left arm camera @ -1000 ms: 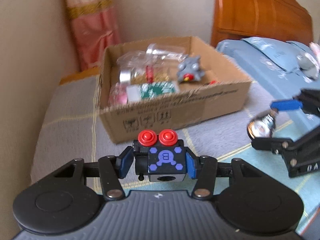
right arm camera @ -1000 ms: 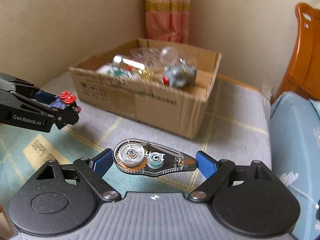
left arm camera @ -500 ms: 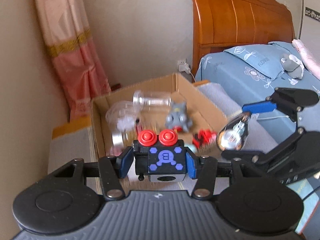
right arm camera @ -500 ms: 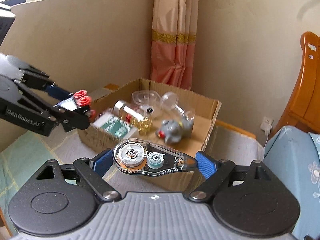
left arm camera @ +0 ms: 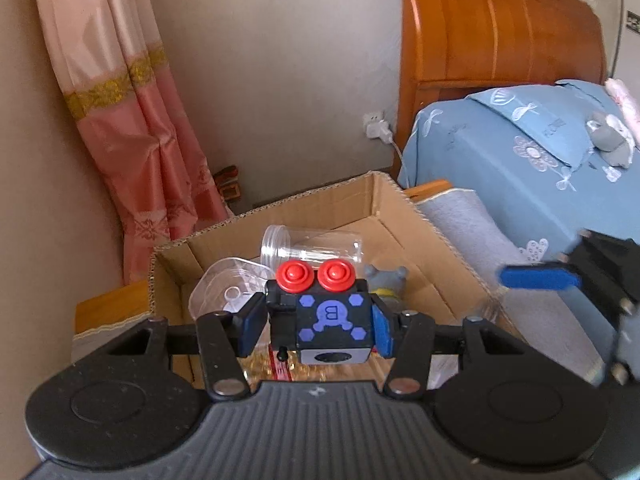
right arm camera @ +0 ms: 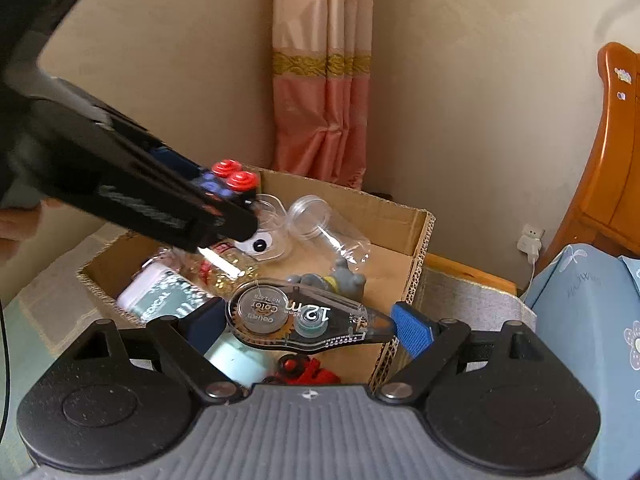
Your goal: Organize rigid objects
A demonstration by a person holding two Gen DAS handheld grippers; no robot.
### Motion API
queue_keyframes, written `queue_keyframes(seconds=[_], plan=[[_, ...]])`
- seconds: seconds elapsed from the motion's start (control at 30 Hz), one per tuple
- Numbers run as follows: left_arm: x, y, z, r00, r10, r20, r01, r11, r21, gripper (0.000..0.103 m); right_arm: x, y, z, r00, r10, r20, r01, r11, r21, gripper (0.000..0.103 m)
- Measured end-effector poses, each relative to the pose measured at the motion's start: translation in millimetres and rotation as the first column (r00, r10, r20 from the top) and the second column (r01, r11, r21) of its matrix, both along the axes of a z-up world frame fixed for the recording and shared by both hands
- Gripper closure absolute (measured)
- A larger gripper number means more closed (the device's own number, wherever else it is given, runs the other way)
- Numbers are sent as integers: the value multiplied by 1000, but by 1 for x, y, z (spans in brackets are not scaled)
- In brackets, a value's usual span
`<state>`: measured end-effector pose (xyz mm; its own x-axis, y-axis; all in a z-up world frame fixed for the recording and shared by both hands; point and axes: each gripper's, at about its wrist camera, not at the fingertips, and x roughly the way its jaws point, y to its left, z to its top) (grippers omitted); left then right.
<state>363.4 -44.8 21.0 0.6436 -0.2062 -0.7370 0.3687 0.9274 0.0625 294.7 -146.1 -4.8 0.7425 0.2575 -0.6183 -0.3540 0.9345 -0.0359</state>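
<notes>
My left gripper (left arm camera: 318,324) is shut on a black cube toy (left arm camera: 328,320) with two red buttons and purple marks. It holds the toy above the open cardboard box (left arm camera: 404,216). My right gripper (right arm camera: 308,326) is shut on a clear correction tape dispenser (right arm camera: 296,318), also above the box (right arm camera: 420,248). In the right wrist view the left gripper and its cube toy (right arm camera: 230,182) hang over the box's left side. The right gripper's blue fingertip (left arm camera: 540,278) shows blurred at the right of the left wrist view.
The box holds a clear plastic jar (right arm camera: 328,230), a grey figurine (right arm camera: 346,280), a white-green box (right arm camera: 160,298), a glittery bottle (right arm camera: 224,270) and a red toy (right arm camera: 310,370). A wooden headboard (left arm camera: 500,40), blue bedding (left arm camera: 520,160) and a pink curtain (left arm camera: 132,120) surround it.
Both grippers have moved forward and up from the blanket-covered surface to above the box, still holding their objects. The right gripper has shifted right in the left wrist view.
</notes>
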Motion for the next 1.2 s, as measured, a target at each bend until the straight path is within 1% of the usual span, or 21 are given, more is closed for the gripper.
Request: queue_keyframes(seconds=[0.03, 0.07, 0.17, 0.2, 0.23, 0.27, 0.3, 0.33, 0.4, 0.5, 0.57, 0.6, 0.7, 0.77, 0.83, 0.93, 1.03, 1.1, 1.2], plan=[[4, -1, -3, 1000, 1, -4, -1, 1000, -5, 51, -1, -1, -1, 1000, -3, -4, 3, 1000, 7, 2], [8, -1, -5, 1000, 6, -6, -6, 1000, -8, 51, -2, -2, -1, 1000, -4, -1, 4, 1000, 14, 0], [19, -7, -14, 1000, 15, -23, -16, 1000, -12, 50, -12, -4, -1, 1000, -3, 1, 2, 1000, 14, 0], [22, -8, -16, 1000, 17, -25, -18, 1000, -12, 47, -16, -5, -1, 1000, -7, 0, 7, 1000, 8, 0], [23, -9, -18, 999, 20, -24, -21, 1000, -12, 37, -19, -6, -1, 1000, -9, -4, 9, 1000, 2, 0], [25, -10, -19, 999, 27, -20, -27, 1000, -11, 30, -22, -7, 0, 1000, -8, -7, 8, 1000, -2, 0], [22, -10, -18, 999, 38, -1, -38, 999, -8, 19, -25, -8, 1, 1000, -8, -6, 8, 1000, -2, 0], [19, -9, -18, 999, 46, 18, -46, 999, -4, 15, -29, -8, 2, 1000, -6, -5, 6, 1000, -1, 0], [11, -7, -12, 998, 47, 44, -47, 999, 0, 15, -36, -9, 6, 1000, 1, 3, -1, 1000, -2, 0], [-7, 0, 2, 996, 56, 74, -55, 998, -6, 11, -47, -9, 15, 1000, -2, 19, 2, 1000, -3, 0], [-26, 5, 14, 992, 58, 116, -58, 998, -6, 7, -56, -9, 20, 1000, -9, 23, 9, 1000, 4, 0], [-40, 8, 21, 988, 63, 139, -63, 998, -3, 3, -60, -8, 23, 1000, -16, 20, 16, 1000, 6, 0], [-77, 16, 36, 981, 86, 175, -89, 996, 5, 2, -74, -6, 30, 997, -71, 6, 71, 997, -6, 0], [-103, 21, 42, 980, 104, 169, -107, 994, 8, 1, -80, -4, 33, 992, -126, -28, 125, 992, -24, 0], [-126, 25, 43, 976, 149, 158, -153, 988, 13, 1, -88, -1, 35, 982, -181, -48, 180, 983, -38, 0], [-158, 32, 38, 968, 208, 141, -210, 978, -3, 1, -100, 3, 34, 960, -273, -70, 270, 962, -51, 0], [-177, 40, 25, 959, 271, 85, -270, 963, -30, 1, -115, 5, 33, 942, -322, -99, 320, 947, -33, 0], [-185, 43, 17, 950, 306, 65, -305, 952, -25, 1, -125, 7, 32, 930, -351, -107, 350, 936, -22, 0], [-195, 44, 10, 943, 328, 59, -328, 945, -10, 1, -139, 8, 32, 914, -388, -117, 390, 921, -7, 0]])
